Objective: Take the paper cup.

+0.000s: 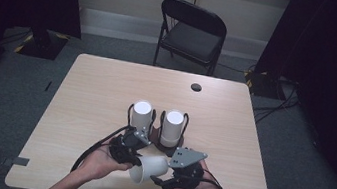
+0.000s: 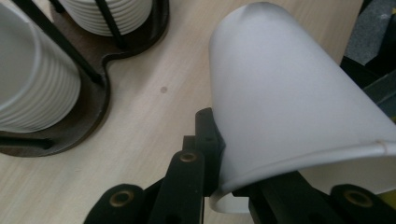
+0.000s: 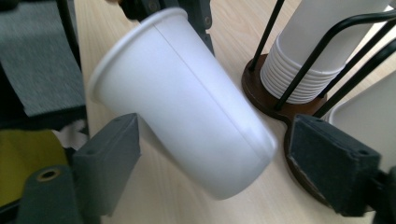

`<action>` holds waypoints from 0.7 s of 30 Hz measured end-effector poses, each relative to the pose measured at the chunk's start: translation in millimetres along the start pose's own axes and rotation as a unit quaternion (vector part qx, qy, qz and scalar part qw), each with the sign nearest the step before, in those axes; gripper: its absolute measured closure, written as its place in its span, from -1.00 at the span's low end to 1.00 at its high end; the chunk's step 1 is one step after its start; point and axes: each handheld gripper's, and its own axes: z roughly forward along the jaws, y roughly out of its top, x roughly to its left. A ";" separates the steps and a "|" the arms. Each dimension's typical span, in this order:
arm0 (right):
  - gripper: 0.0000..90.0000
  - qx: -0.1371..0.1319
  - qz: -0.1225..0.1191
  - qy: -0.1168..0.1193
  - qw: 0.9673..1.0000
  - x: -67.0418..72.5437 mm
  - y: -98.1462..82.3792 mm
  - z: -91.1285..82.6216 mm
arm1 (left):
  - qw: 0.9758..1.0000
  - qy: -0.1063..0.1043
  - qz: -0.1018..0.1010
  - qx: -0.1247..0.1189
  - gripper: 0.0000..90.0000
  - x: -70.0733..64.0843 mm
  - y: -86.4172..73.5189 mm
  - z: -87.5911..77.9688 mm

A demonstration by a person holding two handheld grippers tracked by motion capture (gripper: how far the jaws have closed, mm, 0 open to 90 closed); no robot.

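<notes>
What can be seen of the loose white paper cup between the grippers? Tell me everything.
The loose white paper cup is plain and tapered, with a rolled rim and a side seam. It is tipped on its side above the light wooden table, near the dark wooden cup rack. The left gripper pinches its rim wall. The right gripper straddles its base end, pads apart from it.
</notes>
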 end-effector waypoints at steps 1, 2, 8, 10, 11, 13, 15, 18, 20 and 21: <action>-0.59 0.000 0.000 0.000 1.000 0.0 0.0 0.0 | 1.000 0.000 0.000 0.000 0.91 0.0 0.0 0.0; -0.58 0.002 -0.007 0.000 1.000 0.5 0.7 1.4 | 1.000 -0.002 -0.001 0.004 0.91 1.2 0.4 -0.2; -0.63 0.006 -0.044 -0.001 0.999 7.6 3.8 8.7 | 1.000 -0.011 -0.003 0.017 0.91 3.6 5.5 -1.6; -0.71 0.013 -0.054 -0.003 0.998 10.0 4.8 11.8 | 1.000 -0.010 -0.002 0.019 0.91 2.0 8.4 -0.9; -0.73 0.013 -0.057 -0.003 0.998 10.9 5.4 13.3 | 1.000 -0.008 -0.002 0.024 0.91 1.5 10.2 -1.0; -0.76 0.014 -0.072 -0.013 0.997 15.3 7.5 17.2 | 0.999 -0.015 0.000 0.033 0.91 2.7 15.5 -0.3; -0.76 0.023 -0.083 -0.013 0.996 17.0 9.3 20.3 | 0.999 -0.018 0.003 0.037 0.93 1.8 19.7 -0.5; -0.75 0.032 -0.095 -0.016 0.995 18.3 10.8 25.8 | 0.999 -0.020 0.011 0.040 0.93 -1.7 25.8 0.3; -0.71 0.034 -0.101 -0.011 0.994 17.9 11.8 28.4 | 0.999 -0.016 0.016 0.042 0.93 -4.2 28.4 1.8; -0.71 0.034 -0.101 -0.011 0.994 17.9 11.8 28.4 | 0.999 -0.016 0.016 0.042 0.93 -4.2 28.4 1.8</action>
